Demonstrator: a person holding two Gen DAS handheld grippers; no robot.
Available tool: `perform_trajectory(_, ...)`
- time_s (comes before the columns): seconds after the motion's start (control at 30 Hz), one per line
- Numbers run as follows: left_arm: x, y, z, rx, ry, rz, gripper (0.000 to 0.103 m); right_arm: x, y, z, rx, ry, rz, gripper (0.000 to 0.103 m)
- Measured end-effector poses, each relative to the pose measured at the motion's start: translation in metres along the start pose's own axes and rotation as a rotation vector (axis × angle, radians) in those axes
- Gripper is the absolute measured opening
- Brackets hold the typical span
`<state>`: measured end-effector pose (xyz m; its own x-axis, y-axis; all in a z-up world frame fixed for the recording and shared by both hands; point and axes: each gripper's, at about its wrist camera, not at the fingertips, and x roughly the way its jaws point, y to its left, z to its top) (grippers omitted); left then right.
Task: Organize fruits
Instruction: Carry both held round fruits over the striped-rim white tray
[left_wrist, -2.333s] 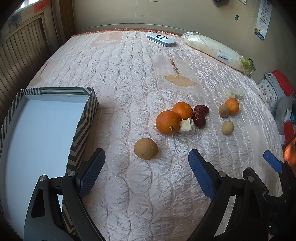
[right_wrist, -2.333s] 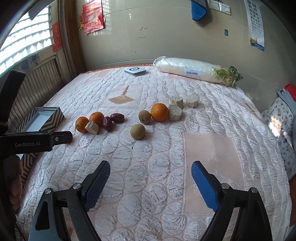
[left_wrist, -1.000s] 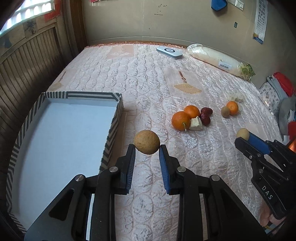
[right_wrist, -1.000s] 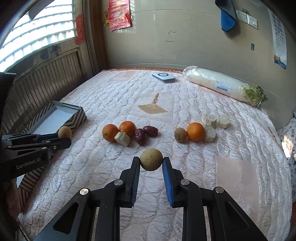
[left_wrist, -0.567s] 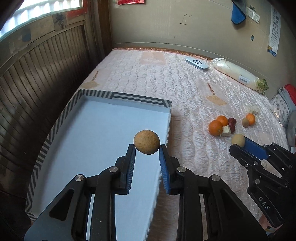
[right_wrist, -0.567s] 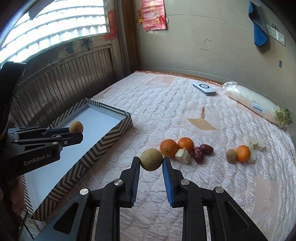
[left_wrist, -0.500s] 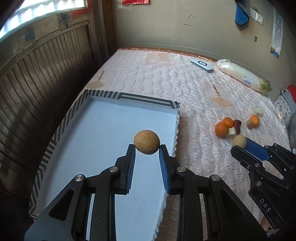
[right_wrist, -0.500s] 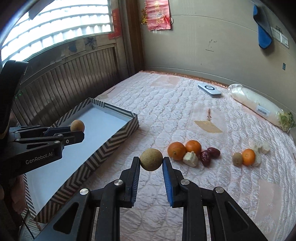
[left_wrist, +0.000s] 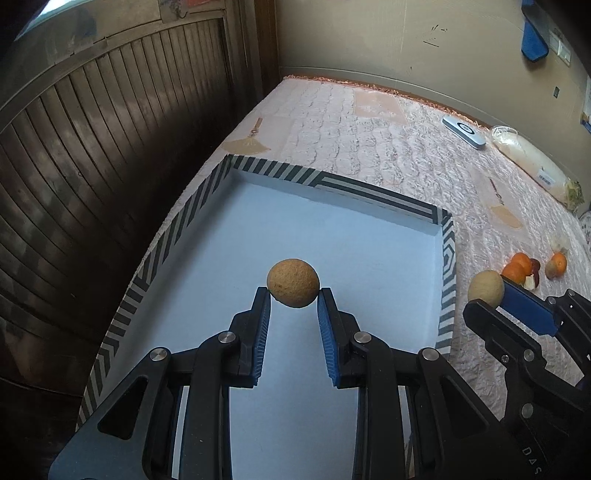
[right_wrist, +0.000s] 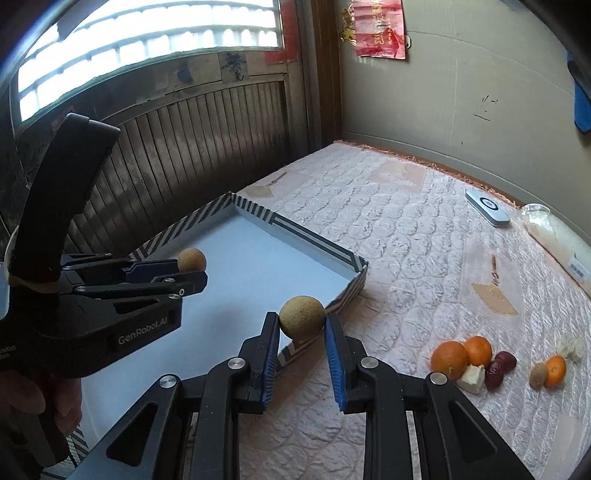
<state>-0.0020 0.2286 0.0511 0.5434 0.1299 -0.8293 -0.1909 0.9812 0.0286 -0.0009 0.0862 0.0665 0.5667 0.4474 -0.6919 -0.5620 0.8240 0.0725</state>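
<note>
My left gripper (left_wrist: 293, 295) is shut on a round brown fruit (left_wrist: 293, 282) and holds it above the white floor of the striped box (left_wrist: 446, 258). It also shows in the right wrist view (right_wrist: 191, 260). My right gripper (right_wrist: 301, 325) is shut on a second round brown fruit (right_wrist: 301, 317), held above the bed just outside the box's right wall (right_wrist: 354, 284). That fruit shows at the right in the left wrist view (left_wrist: 485, 288). Two oranges (right_wrist: 461, 354), two red dates (right_wrist: 500, 363), a kiwi (right_wrist: 538, 373) and a small orange (right_wrist: 555, 370) lie on the quilt.
The box sits at the bed's left edge beside a dark slatted wood panel (left_wrist: 92, 166). A white chunk (right_wrist: 471, 376) lies by the oranges, more white pieces (right_wrist: 570, 347) farther right. A remote (right_wrist: 487, 206) and a wrapped white radish (right_wrist: 561, 240) lie near the far wall.
Both grippers have carried their brown fruits to the left. My left one is now further over the box interior; my right one has reached the box's right wall.
</note>
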Motion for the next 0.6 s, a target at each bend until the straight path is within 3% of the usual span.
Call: perform_trajectory(0.6,0.028,0.015,0.009,-0.046,0.04,0.012,0.025,0.055,0.02,0.019,-0.055,0.088,0.044,0.024)
